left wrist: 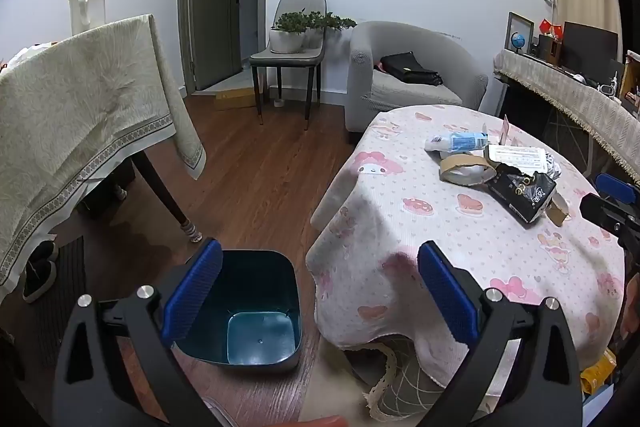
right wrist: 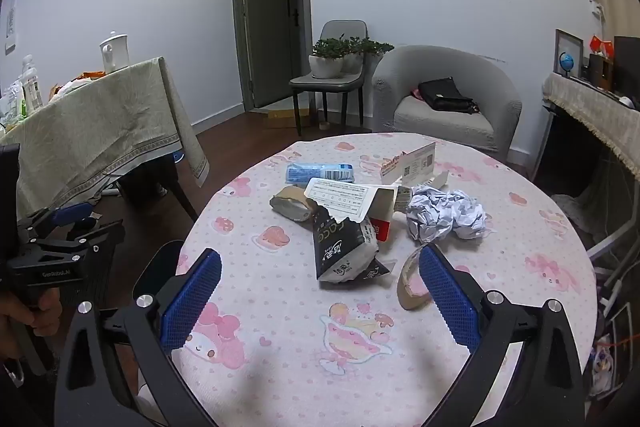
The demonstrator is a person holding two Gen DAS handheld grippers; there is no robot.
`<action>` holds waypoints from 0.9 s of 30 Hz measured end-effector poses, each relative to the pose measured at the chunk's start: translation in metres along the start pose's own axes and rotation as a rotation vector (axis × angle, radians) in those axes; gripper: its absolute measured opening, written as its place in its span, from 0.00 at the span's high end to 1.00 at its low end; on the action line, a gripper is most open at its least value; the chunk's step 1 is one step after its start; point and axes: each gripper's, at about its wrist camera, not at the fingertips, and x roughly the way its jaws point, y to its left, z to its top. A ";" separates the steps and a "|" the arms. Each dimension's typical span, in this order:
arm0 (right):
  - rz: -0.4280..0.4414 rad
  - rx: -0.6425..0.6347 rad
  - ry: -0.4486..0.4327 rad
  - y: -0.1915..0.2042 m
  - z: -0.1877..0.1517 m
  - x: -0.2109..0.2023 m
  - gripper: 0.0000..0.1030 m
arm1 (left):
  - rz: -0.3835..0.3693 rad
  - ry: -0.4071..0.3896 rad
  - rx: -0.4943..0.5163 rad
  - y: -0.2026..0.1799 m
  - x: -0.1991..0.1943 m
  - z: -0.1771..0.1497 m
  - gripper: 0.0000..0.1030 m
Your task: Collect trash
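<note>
Both the left gripper (left wrist: 320, 291) and right gripper (right wrist: 320, 291) have black angular frames, silver round screws and blue textured pads (right wrist: 192, 301); white "GenRobot.AI" lettering marks the left one's body.

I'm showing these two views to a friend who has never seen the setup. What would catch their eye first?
Probably the heap of trash in the middle of the round table with its pink cartoon tablecloth: a crumpled paper ball, a torn black wrapper and a blue-and-white packet. Next, the empty teal bin on the floor left of the table, seen between the open left gripper. The right gripper is open over the table's near edge.
</note>
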 end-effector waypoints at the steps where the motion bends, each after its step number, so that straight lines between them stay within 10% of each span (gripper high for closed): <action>1: 0.000 0.001 0.000 0.000 0.000 0.000 0.03 | -0.001 0.001 0.001 0.000 0.000 0.000 0.03; 27: -0.001 0.000 0.003 -0.002 0.000 0.001 0.03 | 0.000 0.003 0.002 0.000 0.000 0.000 0.03</action>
